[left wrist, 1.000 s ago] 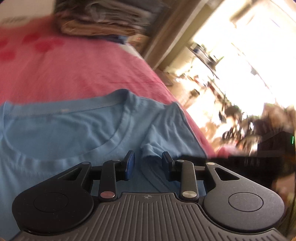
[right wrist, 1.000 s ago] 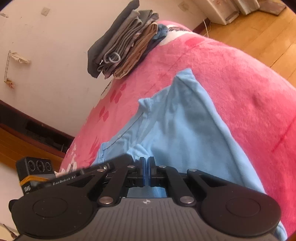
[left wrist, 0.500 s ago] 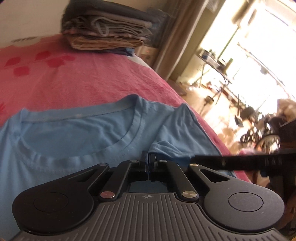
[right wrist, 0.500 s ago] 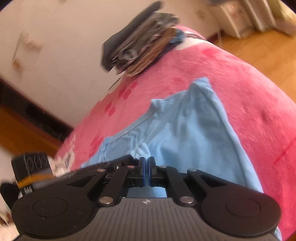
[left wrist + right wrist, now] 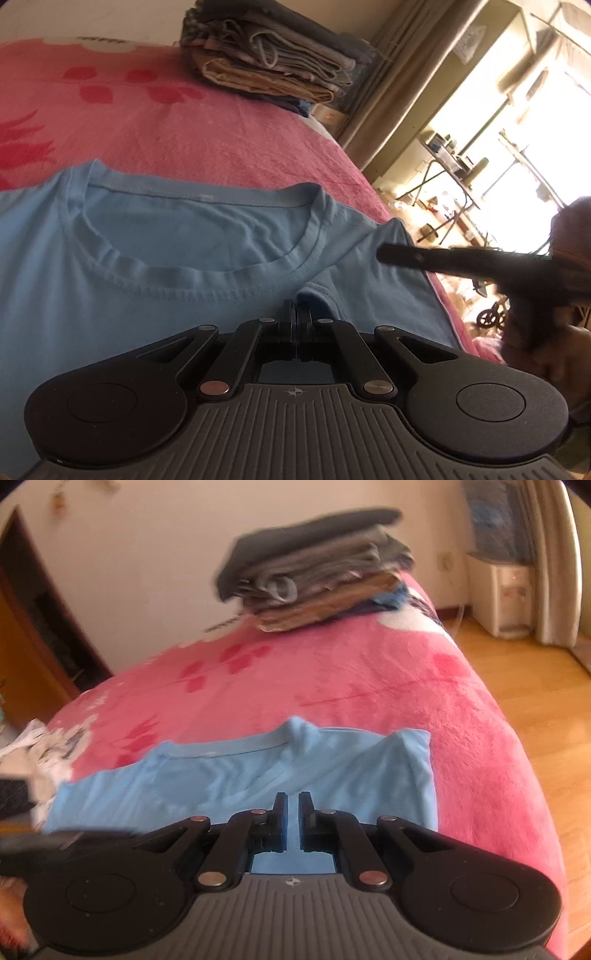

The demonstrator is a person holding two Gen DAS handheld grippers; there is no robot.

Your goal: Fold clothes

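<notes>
Light-blue cotton T-shirt (image 5: 155,280) lies collar-up on the pink fleece blanket (image 5: 207,129). Your left gripper (image 5: 296,314) has clamped fully onto a sleeve fold, ready to fold it inward. Your right gripper (image 5: 293,805) stands barely parted, holding nothing.

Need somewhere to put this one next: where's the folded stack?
The folded stack sits at the far end of the pink blanket, against the wall, beyond the blue T-shirt.

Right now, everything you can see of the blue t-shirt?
The light blue t-shirt is soft knit with a ribbed round collar and lies front up, collar toward the stack of folded clothes, on the pink blanket. The left gripper pinches a small fold below the collar. One sleeve lies folded inward.
</notes>
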